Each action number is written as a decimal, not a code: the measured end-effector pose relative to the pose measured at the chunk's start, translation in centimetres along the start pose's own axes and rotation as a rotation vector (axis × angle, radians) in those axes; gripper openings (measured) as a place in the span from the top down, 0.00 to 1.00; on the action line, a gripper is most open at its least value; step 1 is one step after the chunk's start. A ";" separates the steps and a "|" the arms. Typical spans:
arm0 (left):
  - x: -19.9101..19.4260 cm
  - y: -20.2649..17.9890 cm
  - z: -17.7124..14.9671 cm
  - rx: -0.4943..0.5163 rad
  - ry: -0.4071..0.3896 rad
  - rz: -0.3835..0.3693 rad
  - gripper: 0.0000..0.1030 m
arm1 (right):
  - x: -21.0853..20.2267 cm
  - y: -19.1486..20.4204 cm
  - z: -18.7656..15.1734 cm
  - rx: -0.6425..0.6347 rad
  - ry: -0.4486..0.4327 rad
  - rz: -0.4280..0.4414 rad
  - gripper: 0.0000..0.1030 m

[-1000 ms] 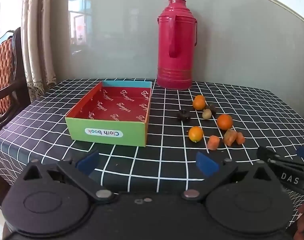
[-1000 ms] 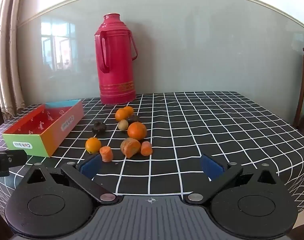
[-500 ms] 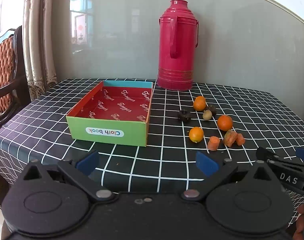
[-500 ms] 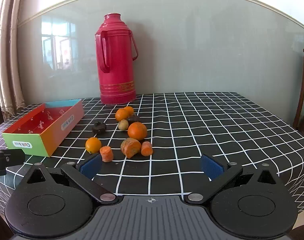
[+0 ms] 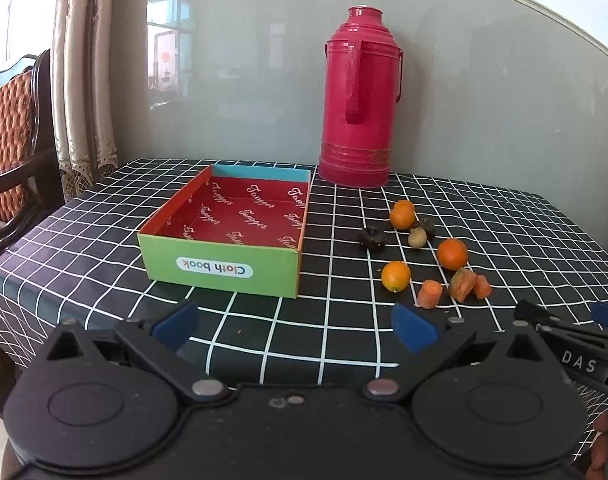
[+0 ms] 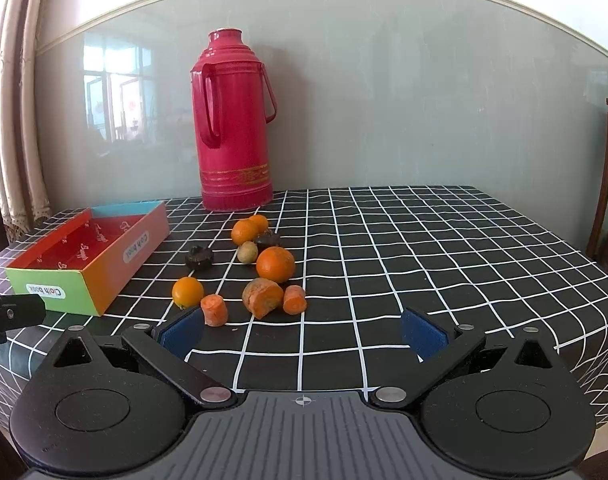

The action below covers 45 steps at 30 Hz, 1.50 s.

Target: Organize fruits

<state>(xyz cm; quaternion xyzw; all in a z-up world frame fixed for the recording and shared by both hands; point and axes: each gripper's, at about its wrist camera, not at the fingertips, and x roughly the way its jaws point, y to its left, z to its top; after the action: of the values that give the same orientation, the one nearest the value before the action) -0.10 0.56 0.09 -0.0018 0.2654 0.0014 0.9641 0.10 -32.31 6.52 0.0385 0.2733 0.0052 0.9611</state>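
Left wrist view: my left jaws [image 5: 294, 322] stay spread wide and hold nothing, as before. The box [image 5: 224, 236] sits just ahead, and it looks a bit nearer now. My right jaws [image 6: 304, 330] are spread too, with the fruits [image 6: 264, 272] on the table [image 6: 443, 264] ahead.

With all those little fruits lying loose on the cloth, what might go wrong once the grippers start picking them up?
The round orange could roll off when nudged, since nothing blocks it on the flat tablecloth. The pieces lie crowded: closing on the carrot chunk may knock the smaller piece touching it. The box is light cardboard, so a bump from the open left gripper may shove it.
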 end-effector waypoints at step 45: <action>0.1 0.0 -0.3 0.008 0.004 -0.003 0.06 | -0.1 0.3 -0.1 -0.005 -0.003 0.000 0.00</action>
<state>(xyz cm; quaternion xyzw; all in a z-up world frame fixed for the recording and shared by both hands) -0.21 0.61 -0.22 0.0019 0.2673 -0.0011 0.9636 -0.08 -32.00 6.52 0.0361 0.2717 0.0060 0.9617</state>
